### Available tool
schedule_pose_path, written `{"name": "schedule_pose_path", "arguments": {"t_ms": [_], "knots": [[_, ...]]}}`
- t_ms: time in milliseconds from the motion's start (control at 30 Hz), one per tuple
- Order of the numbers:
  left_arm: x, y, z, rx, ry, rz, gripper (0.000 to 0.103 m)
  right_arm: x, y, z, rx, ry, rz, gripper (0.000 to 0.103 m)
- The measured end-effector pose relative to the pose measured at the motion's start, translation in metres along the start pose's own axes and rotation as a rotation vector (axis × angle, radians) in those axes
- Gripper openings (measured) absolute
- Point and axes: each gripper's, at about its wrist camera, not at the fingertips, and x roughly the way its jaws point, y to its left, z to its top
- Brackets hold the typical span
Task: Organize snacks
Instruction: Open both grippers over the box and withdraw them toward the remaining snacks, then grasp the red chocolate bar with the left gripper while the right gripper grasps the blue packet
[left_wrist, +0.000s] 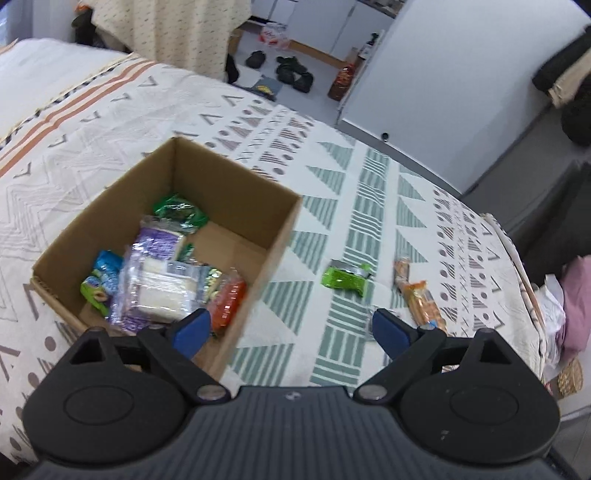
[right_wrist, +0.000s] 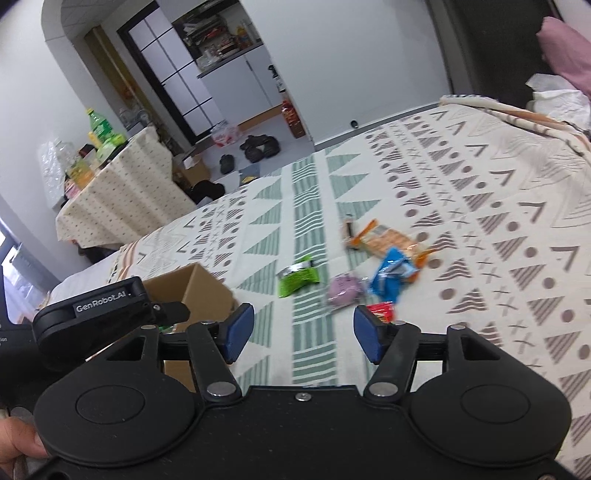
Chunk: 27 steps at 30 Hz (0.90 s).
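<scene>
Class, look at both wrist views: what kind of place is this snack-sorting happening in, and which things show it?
Probably a small lived-in flat: the cardboard box sits on a bed's patterned bedspread, shoes lie on the floor, and a kitchen shelf shows beyond.

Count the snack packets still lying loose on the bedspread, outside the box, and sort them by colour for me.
Green: 1, the green packet
Orange: 1, the orange packet
Blue: 1, the blue packet
Purple: 1, the purple packet
Red: 1, the red packet, partly hidden behind the right gripper
Total: 5
</scene>
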Motion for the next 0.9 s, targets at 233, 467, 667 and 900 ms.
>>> {"name": "schedule_pose_path", "arguments": {"t_ms": [233, 467, 667, 900], "knots": [[0.001, -0.020, -0.011, 0.026, 0.004, -0.073, 0.103, -0.015, -0.036, 0.001, 0.001, -0.026, -0.042, 0.082], [0.006, -0.042, -0.023, 0.092, -0.013, -0.101, 0.103, -0.019, -0.070, -0.001, 0.020, -0.025, -0.072, 0.090], [0.019, -0.061, -0.038, 0.163, -0.015, -0.102, 0.103, -0.017, -0.094, -0.004, 0.033, -0.020, -0.065, 0.091], [0.048, -0.087, -0.057, 0.232, 0.041, -0.086, 0.103, -0.007, -0.123, -0.013, 0.110, -0.014, -0.030, 0.091]]}}
